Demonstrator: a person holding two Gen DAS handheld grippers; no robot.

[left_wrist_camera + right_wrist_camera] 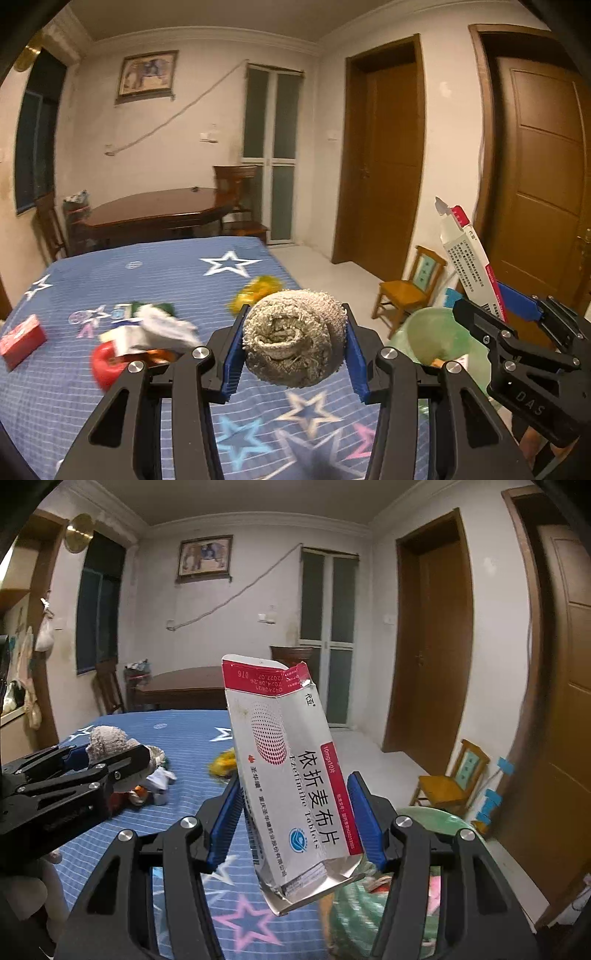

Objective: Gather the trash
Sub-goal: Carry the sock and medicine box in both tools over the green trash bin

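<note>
My left gripper is shut on a rolled grey-beige rag, held above the blue star-patterned tablecloth. My right gripper is shut on a white and red medicine box that stands tilted between its blue pads. In the left wrist view the same box and the right gripper show at the right. The left gripper with the rag shows at the left of the right wrist view. A green trash bag lies open just beyond the table's right edge.
On the cloth lie a red box, a red round item, crumpled white wrappers and a yellow wrapper. A small wooden chair stands by the doors. A dark wooden table is behind.
</note>
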